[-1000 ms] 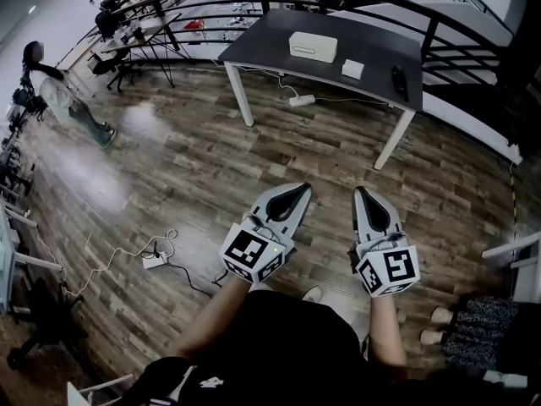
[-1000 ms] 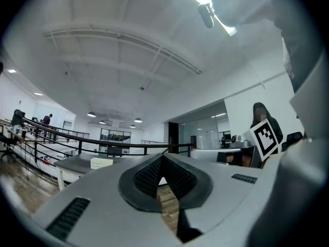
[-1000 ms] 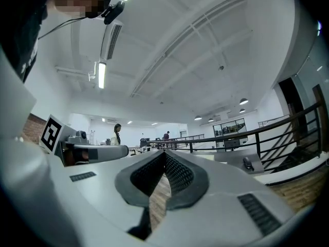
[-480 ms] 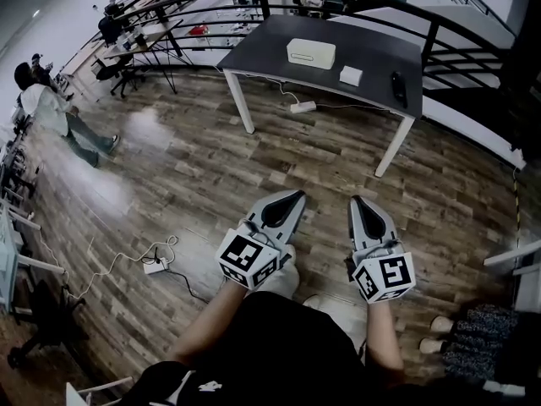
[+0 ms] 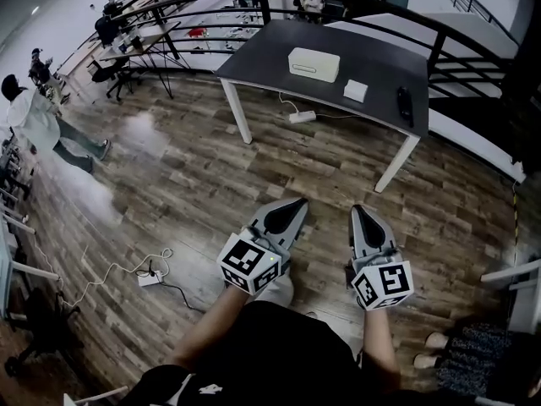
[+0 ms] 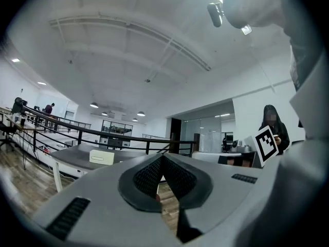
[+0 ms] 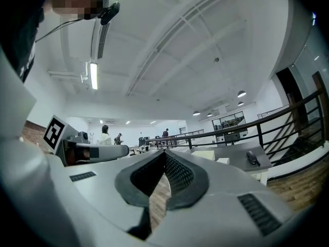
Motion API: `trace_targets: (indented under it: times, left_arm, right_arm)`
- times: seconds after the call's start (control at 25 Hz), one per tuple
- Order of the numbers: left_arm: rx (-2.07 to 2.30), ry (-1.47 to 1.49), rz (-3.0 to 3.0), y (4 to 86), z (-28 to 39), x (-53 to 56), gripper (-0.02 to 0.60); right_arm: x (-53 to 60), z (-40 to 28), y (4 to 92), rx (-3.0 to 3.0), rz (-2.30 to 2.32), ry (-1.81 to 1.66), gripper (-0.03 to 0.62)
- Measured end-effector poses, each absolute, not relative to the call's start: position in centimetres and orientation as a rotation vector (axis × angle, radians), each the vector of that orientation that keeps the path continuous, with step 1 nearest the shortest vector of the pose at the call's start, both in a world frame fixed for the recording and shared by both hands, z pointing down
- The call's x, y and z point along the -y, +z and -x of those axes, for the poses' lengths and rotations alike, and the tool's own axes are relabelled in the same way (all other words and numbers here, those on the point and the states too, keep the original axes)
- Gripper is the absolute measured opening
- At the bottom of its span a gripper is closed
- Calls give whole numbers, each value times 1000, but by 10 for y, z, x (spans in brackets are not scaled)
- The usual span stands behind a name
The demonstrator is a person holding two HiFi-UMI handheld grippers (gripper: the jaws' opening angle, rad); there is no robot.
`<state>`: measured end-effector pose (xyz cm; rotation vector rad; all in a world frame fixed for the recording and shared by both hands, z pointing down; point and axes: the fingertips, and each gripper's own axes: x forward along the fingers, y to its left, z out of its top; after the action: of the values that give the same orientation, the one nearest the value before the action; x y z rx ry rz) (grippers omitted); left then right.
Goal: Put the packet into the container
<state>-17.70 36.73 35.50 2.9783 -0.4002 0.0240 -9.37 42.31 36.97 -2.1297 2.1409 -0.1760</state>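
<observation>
You are well apart from the dark table (image 5: 376, 62), so walk up square to it first: the white container (image 5: 314, 64) sits on it, with what looks like the small white packet (image 5: 355, 90) near its right side. Your left gripper (image 5: 297, 203) and right gripper (image 5: 358, 213) are both closed and empty; open the right one before reaching the packet.

The rectangular table (image 5: 262, 53) is topped in dark grey, with white legs — the plank floor (image 5: 194, 167) is grained brown. Black-and-white square markers are borne by the grey left tool (image 5: 297, 203) and right tool (image 5: 361, 212).
</observation>
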Motion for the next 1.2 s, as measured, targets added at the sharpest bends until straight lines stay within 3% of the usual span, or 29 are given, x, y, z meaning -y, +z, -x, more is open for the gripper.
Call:
trace_targets:
  times: [0.6, 1.2]
  left_arm:
    - [367, 28, -2944, 366, 145, -197, 5]
    - [272, 51, -2907, 390, 136, -121, 5]
  right_arm:
    - [-251, 60, 369, -2138, 2194, -183, 3]
    - [-169, 48, 379, -2088, 2269, -181, 3]
